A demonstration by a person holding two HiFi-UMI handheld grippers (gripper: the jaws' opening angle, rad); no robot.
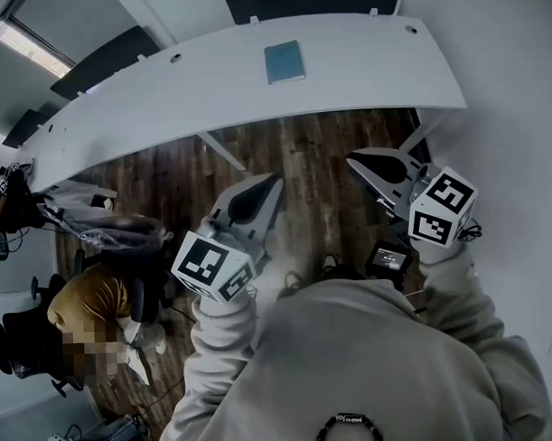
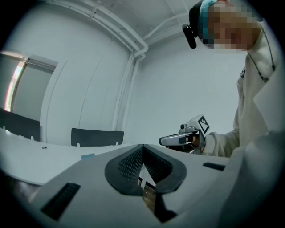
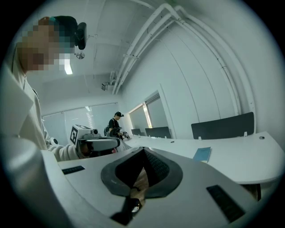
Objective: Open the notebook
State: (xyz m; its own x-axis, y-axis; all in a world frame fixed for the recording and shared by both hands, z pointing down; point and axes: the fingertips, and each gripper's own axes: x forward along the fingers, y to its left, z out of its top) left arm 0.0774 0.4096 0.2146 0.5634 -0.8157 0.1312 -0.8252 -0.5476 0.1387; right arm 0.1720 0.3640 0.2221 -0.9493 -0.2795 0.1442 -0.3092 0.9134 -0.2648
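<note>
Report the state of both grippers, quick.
Left gripper: closed, holding nothing.
Right gripper: closed, holding nothing.

An office: a long white desk (image 1: pixel 361 76) lined with dark divider screens (image 1: pixel 314 1).

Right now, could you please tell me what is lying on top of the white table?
A closed blue notebook lies flat on the table, with nothing else showing near it. Its cover hides the pages and the tabletop beneath it.
</note>
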